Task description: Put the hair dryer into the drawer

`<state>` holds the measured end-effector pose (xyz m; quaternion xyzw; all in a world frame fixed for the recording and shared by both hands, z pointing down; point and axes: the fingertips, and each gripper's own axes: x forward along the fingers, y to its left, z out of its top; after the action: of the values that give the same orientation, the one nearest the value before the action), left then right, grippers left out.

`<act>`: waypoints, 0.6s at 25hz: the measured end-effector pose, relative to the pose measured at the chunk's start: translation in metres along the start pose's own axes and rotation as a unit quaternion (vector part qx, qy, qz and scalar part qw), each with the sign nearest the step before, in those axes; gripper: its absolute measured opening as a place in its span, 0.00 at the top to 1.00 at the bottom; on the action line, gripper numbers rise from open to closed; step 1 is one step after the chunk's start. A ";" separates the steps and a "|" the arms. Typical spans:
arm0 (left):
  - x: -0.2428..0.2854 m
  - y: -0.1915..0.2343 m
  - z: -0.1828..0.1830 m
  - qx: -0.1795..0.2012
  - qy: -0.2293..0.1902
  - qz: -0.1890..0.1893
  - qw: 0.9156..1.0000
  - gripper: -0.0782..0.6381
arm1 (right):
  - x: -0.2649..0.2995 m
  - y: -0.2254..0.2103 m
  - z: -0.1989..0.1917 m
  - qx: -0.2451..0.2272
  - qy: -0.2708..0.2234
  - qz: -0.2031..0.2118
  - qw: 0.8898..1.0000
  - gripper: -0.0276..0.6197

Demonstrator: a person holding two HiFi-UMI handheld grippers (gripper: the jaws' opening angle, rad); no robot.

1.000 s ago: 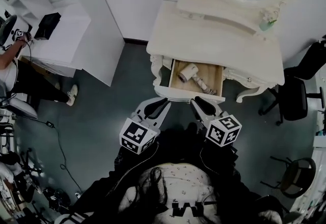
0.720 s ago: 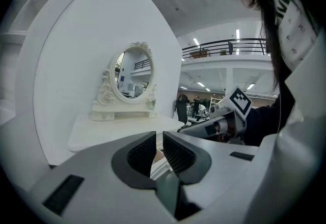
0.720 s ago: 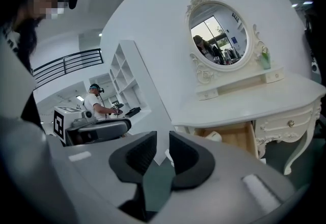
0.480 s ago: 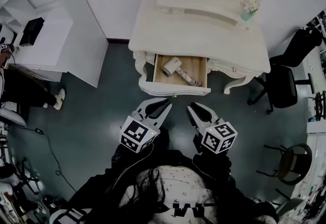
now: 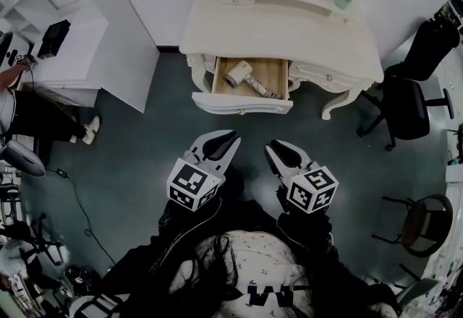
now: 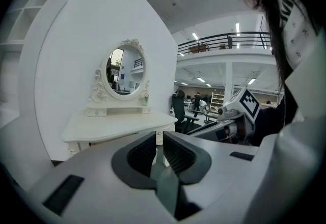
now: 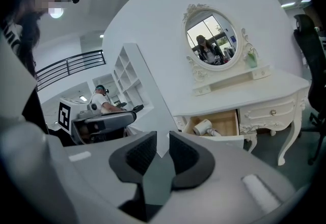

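**Head view.** The dryer (image 5: 239, 75) lies inside the open drawer (image 5: 242, 102) of the dresser (image 5: 289, 35), toward the drawer's left end. A thin part runs off to the right across the wooden floor of the drawer, and I can't tell whether it is the handle or the cord. Nothing else shows in the drawer. Your left gripper (image 5: 219, 142) and right gripper (image 5: 283, 150) hang over the floor, side by side, well apart from the drawer front. I judge the placing itself done. If you want to finish neatly, the next move is a flat push on the drawer front, which the task doesn't ask for. Check first that nothing sticks up over the rim.

**Left gripper view.** Your left jaws stand a narrow slit apart with nothing between them. The dresser top shows beyond them, but the gripper body hides the drawer.

**Right gripper view.** Your right jaws are also slightly parted and empty. Past them the drawer stands pulled out under the dresser top, with the dryer resting in it below the rim.
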<state>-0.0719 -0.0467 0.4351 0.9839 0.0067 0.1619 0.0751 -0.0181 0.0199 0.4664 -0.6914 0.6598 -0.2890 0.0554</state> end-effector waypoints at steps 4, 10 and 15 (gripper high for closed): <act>-0.012 -0.032 -0.002 0.005 -0.003 0.010 1.000 0.85 | -0.026 0.011 -0.009 -0.006 -0.001 0.017 1.000 0.82; -0.030 -0.074 -0.010 0.011 -0.009 0.022 1.000 0.85 | -0.055 0.031 -0.024 -0.025 -0.003 0.045 0.999 0.82; -0.045 -0.104 -0.016 0.018 -0.012 0.029 0.999 0.85 | -0.078 0.048 -0.034 -0.033 -0.008 0.062 0.998 0.85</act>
<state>-0.1187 0.0564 0.4199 0.9867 -0.0201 0.1526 0.0532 -0.0732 0.0982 0.4472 -0.6530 0.7100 -0.2577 0.0557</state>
